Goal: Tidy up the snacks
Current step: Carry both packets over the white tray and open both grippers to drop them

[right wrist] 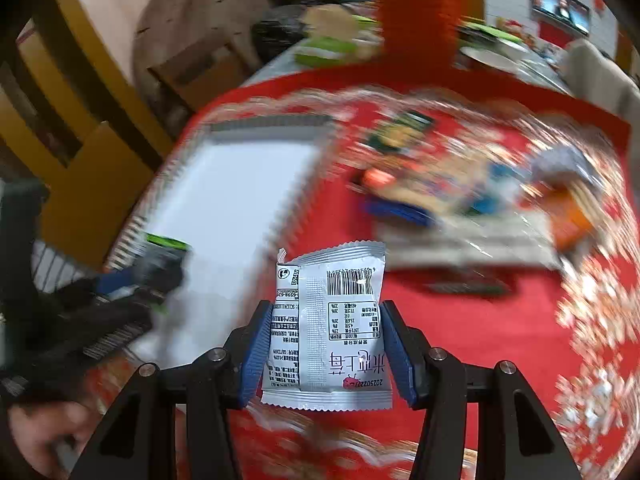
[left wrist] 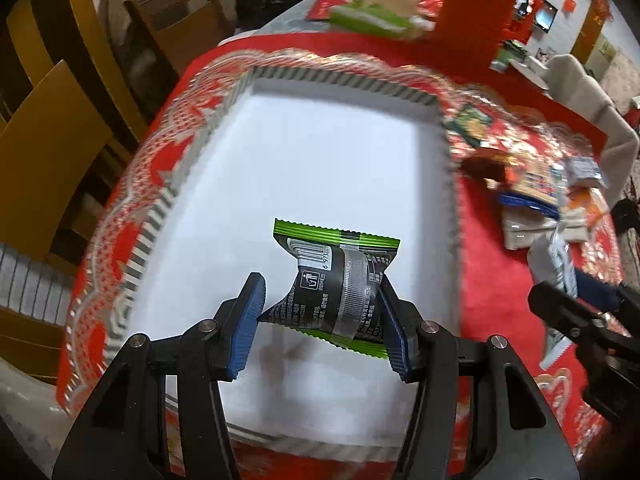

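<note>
Carrying two snacks to the tray (left wrist: 256, 80), I clamp a green packet (left wrist: 336, 276) in the left gripper (left wrist: 320, 328) and a silver packet (right wrist: 328, 328) in the right gripper (right wrist: 326, 356), tray at ten o'clock; next comes lowering and release.

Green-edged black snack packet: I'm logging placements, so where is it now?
In the left wrist view the green-edged black snack packet sits clamped in the left hand-held gripper, above the white tray.
</note>
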The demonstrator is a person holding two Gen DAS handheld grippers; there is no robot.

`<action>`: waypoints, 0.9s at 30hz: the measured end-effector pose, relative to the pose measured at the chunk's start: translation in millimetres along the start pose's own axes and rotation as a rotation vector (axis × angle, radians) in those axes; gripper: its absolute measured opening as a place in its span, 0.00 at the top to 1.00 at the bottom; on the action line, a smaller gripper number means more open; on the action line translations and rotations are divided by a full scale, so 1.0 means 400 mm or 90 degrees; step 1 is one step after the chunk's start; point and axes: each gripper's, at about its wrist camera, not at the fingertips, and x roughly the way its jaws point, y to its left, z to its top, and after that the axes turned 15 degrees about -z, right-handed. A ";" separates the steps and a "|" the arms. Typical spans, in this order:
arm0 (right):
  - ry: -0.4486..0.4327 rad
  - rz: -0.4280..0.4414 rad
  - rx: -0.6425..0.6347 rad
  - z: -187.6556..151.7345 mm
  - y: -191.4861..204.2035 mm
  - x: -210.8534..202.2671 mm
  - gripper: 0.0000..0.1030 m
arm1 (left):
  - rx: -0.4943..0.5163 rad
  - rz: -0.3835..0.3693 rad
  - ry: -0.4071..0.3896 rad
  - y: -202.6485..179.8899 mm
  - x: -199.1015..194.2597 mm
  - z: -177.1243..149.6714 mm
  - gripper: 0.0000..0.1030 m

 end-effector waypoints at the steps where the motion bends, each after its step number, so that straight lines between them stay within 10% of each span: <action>1: -0.001 0.011 -0.008 0.017 0.034 0.000 0.50 | -0.002 0.003 0.005 0.019 0.005 0.004 0.47; 8: 0.024 0.018 -0.058 0.062 0.221 0.047 0.49 | -0.003 -0.006 0.036 0.114 0.033 0.009 0.47; 27: 0.069 -0.037 -0.053 0.038 0.275 0.090 0.49 | 0.007 -0.029 0.076 0.167 0.077 0.021 0.47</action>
